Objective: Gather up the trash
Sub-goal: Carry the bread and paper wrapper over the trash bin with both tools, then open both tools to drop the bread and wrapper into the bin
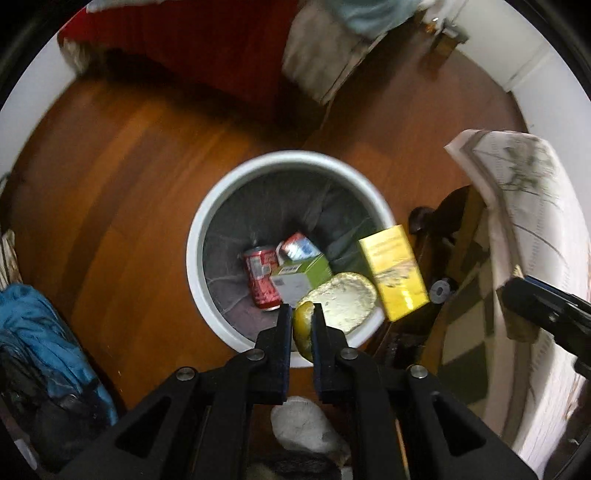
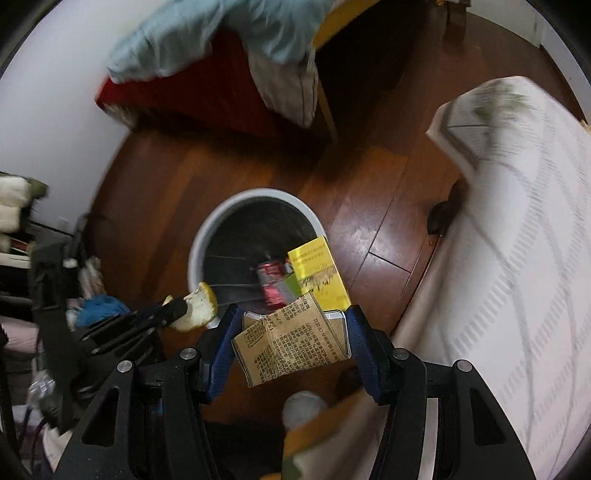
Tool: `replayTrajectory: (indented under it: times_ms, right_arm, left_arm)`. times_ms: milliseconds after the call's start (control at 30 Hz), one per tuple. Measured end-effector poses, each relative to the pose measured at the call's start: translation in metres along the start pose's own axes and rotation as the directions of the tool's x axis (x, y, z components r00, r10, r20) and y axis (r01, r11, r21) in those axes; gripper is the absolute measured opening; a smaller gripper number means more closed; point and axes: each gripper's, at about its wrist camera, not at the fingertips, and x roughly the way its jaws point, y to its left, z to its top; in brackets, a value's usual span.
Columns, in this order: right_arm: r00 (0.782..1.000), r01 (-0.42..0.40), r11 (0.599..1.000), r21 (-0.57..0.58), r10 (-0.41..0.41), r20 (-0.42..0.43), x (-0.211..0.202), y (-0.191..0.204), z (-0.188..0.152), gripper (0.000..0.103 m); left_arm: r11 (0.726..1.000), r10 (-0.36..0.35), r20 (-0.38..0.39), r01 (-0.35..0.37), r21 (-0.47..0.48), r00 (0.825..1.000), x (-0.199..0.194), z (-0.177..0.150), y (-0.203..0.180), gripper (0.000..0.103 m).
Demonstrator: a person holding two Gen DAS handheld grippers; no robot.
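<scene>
A white bin with a dark liner stands on the wood floor and holds a red can, a green and white carton and a small red and blue pack. My left gripper is shut on a yellow fruit peel over the bin's near rim. My right gripper is shut on a yellow box with its brown flap open, held above the bin. The peel and the left gripper also show in the right wrist view.
A bed with a white patterned cover lies to the right. A red blanket and a pale blue cloth lie at the back. Blue cloth lies on the left. A white crumpled lump lies on the floor below the left gripper.
</scene>
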Motion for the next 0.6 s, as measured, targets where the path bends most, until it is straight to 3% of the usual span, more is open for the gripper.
replayTrajectory:
  times_ms: [33, 100, 167, 200, 233, 333, 433, 533, 600]
  right_arm:
    - [1.000, 0.003, 1.000, 0.005, -0.003, -0.018, 0.012, 0.000, 0.005, 0.059]
    - [0.998, 0.025, 1.000, 0.011, -0.025, -0.049, 0.037, 0.003, 0.018, 0.059]
    - [0.997, 0.043, 0.999, 0.006, -0.042, -0.067, 0.059, 0.006, 0.030, 0.061]
    - [0.996, 0.052, 0.999, 0.002, -0.051, -0.074, 0.067, 0.006, 0.034, 0.061]
    - [0.994, 0.057, 0.998, -0.003, -0.057, -0.088, 0.077, 0.002, 0.041, 0.063]
    - [0.986, 0.082, 0.997, -0.009, -0.083, -0.143, 0.106, 0.005, 0.047, 0.087]
    - [0.990, 0.082, 0.997, 0.000, -0.081, -0.116, 0.105, 0.004, 0.047, 0.088]
    - [0.988, 0.120, 0.992, -0.028, -0.122, -0.097, 0.099, 0.004, 0.041, 0.101]
    - [0.986, 0.143, 0.988, -0.055, -0.147, -0.080, 0.095, 0.007, 0.036, 0.101]
  left_arm:
    - [1.000, 0.008, -0.015, -0.008, -0.006, 1.000, 0.007, 0.003, 0.005, 0.012]
    - [0.999, 0.015, -0.024, -0.016, -0.036, 1.000, 0.017, 0.005, 0.018, 0.029]
    - [0.997, 0.024, -0.012, -0.024, -0.068, 1.000, 0.020, 0.007, 0.031, 0.082]
    - [0.996, 0.033, 0.004, -0.032, -0.083, 0.999, 0.019, 0.007, 0.038, 0.086]
    - [0.994, 0.044, 0.013, -0.042, -0.097, 0.999, 0.016, 0.007, 0.045, 0.087]
    - [0.989, 0.085, 0.019, -0.082, -0.121, 0.996, 0.017, 0.006, 0.057, 0.087]
    - [0.985, 0.131, 0.058, -0.123, -0.123, 0.990, 0.010, -0.001, 0.060, 0.090]
    - [0.982, 0.147, 0.076, -0.136, -0.128, 0.986, 0.005, -0.008, 0.057, 0.096]
    - [0.981, 0.162, 0.075, -0.152, -0.117, 0.984, 0.005, -0.010, 0.053, 0.097]
